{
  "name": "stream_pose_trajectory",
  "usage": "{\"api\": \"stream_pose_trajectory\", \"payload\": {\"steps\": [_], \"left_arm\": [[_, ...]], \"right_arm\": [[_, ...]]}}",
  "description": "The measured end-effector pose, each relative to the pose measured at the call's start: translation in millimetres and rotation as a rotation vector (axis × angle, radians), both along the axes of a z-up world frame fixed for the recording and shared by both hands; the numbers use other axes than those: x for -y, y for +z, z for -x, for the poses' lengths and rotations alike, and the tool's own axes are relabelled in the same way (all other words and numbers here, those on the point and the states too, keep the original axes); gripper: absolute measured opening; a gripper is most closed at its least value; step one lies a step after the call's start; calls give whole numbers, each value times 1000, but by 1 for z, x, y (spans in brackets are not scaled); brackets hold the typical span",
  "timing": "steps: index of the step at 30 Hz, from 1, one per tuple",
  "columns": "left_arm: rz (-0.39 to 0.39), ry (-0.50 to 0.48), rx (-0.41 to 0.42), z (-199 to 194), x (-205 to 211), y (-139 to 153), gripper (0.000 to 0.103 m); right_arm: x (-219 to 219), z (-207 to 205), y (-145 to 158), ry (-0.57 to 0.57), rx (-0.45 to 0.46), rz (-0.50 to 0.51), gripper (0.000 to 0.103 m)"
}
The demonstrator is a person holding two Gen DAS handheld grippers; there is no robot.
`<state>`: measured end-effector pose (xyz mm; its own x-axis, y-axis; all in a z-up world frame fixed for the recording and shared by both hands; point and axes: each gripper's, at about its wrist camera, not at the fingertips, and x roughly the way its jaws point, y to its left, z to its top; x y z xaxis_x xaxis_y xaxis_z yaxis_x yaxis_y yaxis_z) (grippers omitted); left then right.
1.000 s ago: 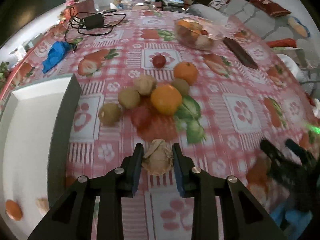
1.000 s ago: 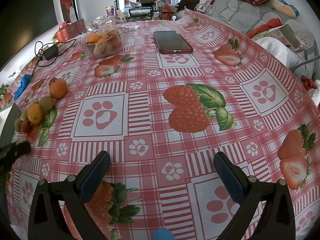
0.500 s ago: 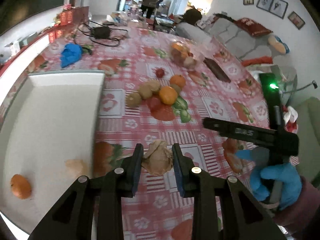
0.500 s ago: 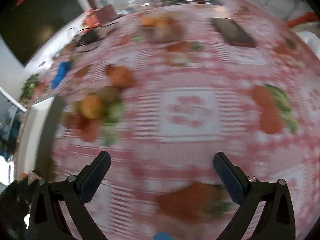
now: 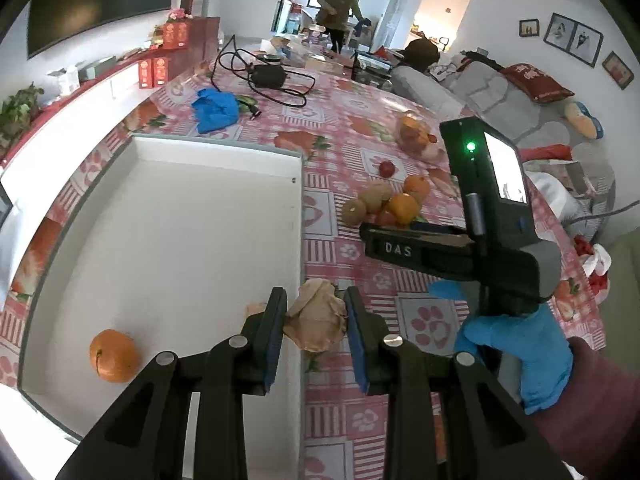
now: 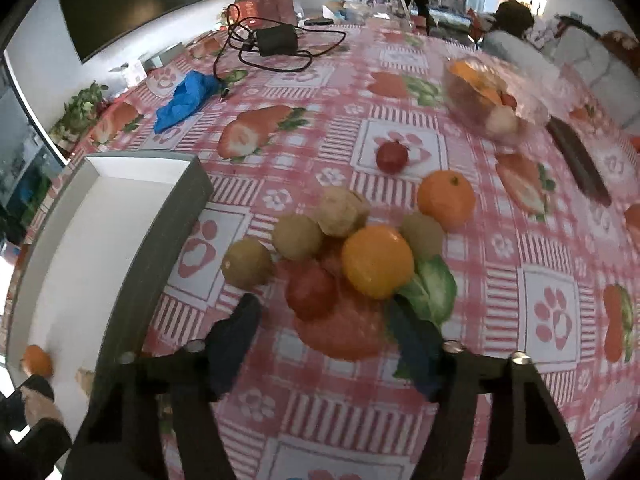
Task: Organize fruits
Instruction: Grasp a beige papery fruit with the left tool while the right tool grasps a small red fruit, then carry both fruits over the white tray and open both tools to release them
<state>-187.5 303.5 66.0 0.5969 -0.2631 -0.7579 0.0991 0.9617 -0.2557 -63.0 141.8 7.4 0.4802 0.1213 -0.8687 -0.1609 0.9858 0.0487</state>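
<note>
My left gripper (image 5: 316,322) is shut on a tan wrinkled walnut (image 5: 316,316), held above the right rim of the white tray (image 5: 298,208). In the tray lie an orange (image 5: 113,355) and a second tan piece (image 5: 254,309), half hidden by my finger. My right gripper (image 6: 324,308) points down at the fruit pile with its jaws closing. A red fruit (image 6: 312,292) lies between its fingertips, and the pads are clear of it. Around it sit an orange (image 6: 378,266), several kiwis (image 6: 298,237), a walnut (image 6: 342,212) and a mandarin (image 6: 446,199). A gloved hand (image 5: 516,344) holds the right gripper.
A small red fruit (image 6: 392,156) lies apart behind the pile. A clear bag of fruit (image 6: 492,100) and a dark phone (image 6: 580,164) are at the back right. A blue cloth (image 6: 188,94) and a charger with cable (image 6: 276,40) lie at the back left. A person (image 5: 340,4) stands far off.
My left gripper has carried the walnut up and left, from over the tablecloth to the tray's rim. My right gripper swung left to the fruit pile and its jaws have narrowed.
</note>
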Motion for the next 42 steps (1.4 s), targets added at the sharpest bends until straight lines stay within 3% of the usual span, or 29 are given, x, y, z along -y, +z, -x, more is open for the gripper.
{"api": "stream_pose_trajectory", "payload": {"steps": [3, 11, 20, 42], "left_arm": [[0, 13, 0, 2, -6, -1, 32], [-17, 41, 10, 13, -20, -2, 32], [-9, 60, 23, 31, -36, 2, 32], [-18, 188, 48, 53, -99, 10, 32]], "right_arm": [[-1, -3, 2, -2, 15, -2, 25], [30, 23, 8, 0, -38, -154, 25], [47, 57, 21, -5, -49, -198, 25], [-34, 72, 54, 149, -26, -194, 25]]}}
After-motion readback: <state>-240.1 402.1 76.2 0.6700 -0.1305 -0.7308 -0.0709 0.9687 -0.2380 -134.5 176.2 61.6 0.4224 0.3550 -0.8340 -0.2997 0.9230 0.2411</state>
